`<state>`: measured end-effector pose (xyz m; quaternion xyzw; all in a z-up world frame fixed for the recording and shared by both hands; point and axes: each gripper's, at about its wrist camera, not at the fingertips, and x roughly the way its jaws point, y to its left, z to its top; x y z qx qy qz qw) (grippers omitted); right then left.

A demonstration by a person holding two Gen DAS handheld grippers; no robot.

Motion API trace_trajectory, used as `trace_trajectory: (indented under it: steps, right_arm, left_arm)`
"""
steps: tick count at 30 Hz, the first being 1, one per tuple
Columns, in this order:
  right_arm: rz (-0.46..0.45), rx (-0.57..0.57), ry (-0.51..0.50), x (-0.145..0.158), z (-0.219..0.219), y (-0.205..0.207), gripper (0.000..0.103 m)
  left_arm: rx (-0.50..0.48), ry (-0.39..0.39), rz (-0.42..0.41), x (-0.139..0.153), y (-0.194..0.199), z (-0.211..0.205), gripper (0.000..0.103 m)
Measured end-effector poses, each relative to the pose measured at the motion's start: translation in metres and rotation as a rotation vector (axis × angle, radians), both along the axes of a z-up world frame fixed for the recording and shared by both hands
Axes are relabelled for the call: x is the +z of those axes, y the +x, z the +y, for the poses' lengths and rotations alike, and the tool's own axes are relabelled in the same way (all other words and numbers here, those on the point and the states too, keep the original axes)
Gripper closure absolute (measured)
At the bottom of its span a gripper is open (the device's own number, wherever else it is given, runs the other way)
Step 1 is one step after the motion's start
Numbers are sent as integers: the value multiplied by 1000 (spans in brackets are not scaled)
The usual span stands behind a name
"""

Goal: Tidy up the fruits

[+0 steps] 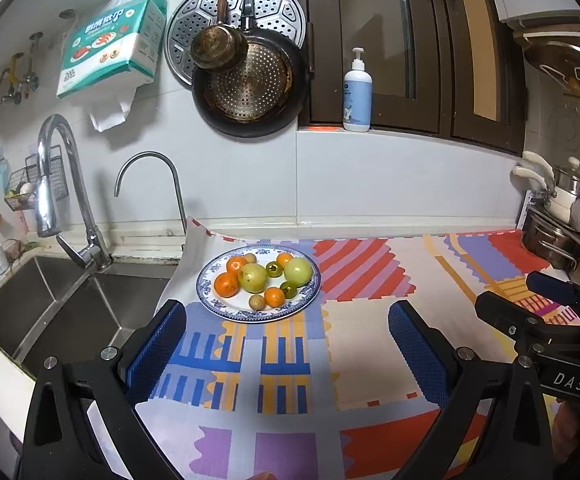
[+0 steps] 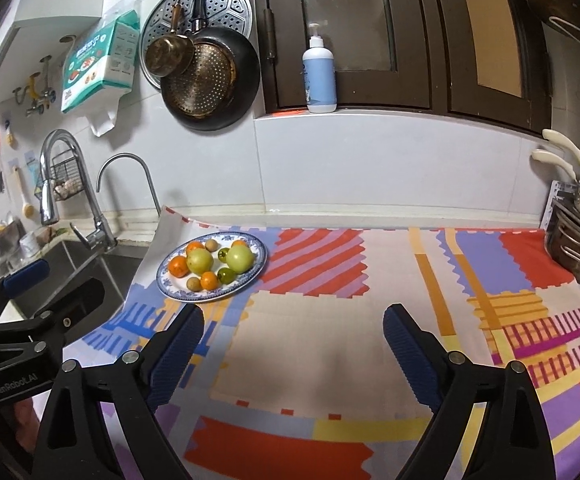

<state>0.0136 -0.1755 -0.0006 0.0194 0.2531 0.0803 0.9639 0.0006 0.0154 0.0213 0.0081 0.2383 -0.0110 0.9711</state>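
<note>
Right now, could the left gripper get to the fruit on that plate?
Probably yes. The left gripper is open with nothing between its fingers, and only bare patterned cloth lies between it and the plate of fruit ahead.

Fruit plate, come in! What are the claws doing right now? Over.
Left claw open, empty. Right claw open, empty. Oranges and green fruits piled on blue-rimmed white plate beside steel sink. Nothing in the way.
</note>
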Motion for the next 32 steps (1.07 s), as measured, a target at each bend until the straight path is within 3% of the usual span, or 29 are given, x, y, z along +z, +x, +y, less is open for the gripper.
trace_trajectory:
  steps: [32]
  right_arm:
    - [16,23,0,-2,-12,-11,11]
  left_arm:
    - [4,4,26,-3,-10,-15,0]
